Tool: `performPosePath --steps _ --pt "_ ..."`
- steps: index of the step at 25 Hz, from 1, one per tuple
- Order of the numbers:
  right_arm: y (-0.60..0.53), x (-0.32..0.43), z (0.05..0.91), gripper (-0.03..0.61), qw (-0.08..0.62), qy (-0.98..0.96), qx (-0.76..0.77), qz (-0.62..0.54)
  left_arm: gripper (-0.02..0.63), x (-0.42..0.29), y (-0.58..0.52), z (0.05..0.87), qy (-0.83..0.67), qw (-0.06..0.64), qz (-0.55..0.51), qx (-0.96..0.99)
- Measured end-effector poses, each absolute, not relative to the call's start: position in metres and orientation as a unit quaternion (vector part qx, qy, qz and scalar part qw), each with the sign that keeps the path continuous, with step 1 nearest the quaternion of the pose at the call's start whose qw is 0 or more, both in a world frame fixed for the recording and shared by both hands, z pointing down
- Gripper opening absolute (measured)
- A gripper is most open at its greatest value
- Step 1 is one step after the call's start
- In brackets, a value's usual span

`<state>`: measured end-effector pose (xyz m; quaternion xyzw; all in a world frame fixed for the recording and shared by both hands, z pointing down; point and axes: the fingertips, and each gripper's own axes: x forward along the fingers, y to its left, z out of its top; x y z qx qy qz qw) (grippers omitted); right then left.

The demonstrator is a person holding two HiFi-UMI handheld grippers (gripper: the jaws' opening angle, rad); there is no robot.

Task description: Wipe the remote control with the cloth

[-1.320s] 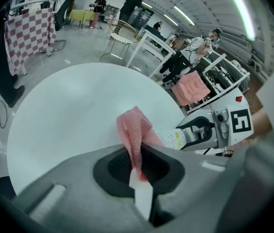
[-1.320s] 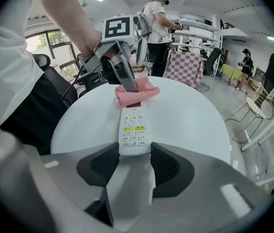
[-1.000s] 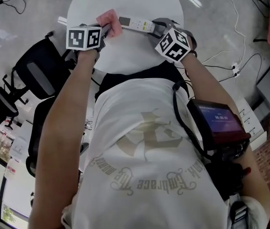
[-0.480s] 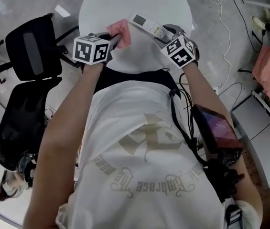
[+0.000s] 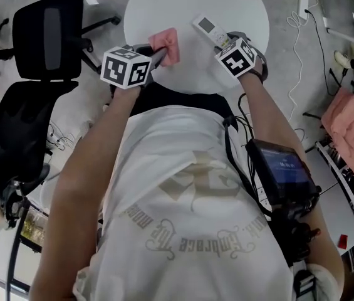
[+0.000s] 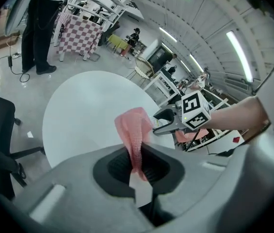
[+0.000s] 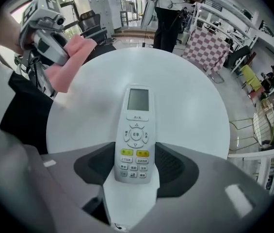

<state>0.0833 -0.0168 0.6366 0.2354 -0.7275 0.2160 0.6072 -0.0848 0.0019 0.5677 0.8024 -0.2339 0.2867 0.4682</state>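
Pulling the cloth (image 5: 166,44), pinched in the left gripper (image 6: 136,161), off the remote control (image 5: 208,29) since a second ago; straddling its near end, lying lengthwise away on the table (image 5: 242,8), with right gripper (image 7: 135,165) spread.

Both arms reach forward from the torso, forearms bare. Left forearm (image 5: 92,149) runs up to the left gripper (image 5: 158,54), which tilts forward and down, marker cube on top. Its jaws are closed on a pink cloth (image 5: 166,44), and the fabric sticks out past the tips. Right forearm (image 5: 265,115) leads to the right gripper (image 5: 225,43), which points straight down. Its jaws are spread wide, the near end of the remote control (image 5: 208,29) between them, not squeezed. The two grippers sit near each other, apart.
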Motion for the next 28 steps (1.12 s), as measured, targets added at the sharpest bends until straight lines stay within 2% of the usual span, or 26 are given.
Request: performPosePath --steps 6,10,17,21,28 --pt "-0.018 0.082 0.638 0.258 0.612 -0.718 0.242 0.228 0.018 -0.097 0.011 0.566 -0.243 0.475 0.278 0.799" --pt "-0.003 0.087 0.640 0.258 0.568 -0.708 0.277 0.316 0.018 -0.095 0.014 0.561 -0.238 0.475 0.270 0.803" --pt "0.014 0.078 0.624 0.258 0.378 -0.702 0.344 0.495 0.018 -0.081 0.013 0.553 -0.211 0.486 0.255 0.809" --pt "0.015 0.065 0.601 0.258 0.290 -0.717 0.348 0.530 0.018 -0.063 0.013 0.543 -0.175 0.511 0.221 0.812" --pt "-0.010 0.037 0.516 0.258 0.084 -0.788 0.304 0.529 0.020 -0.028 0.009 0.523 -0.118 0.570 0.128 0.803"
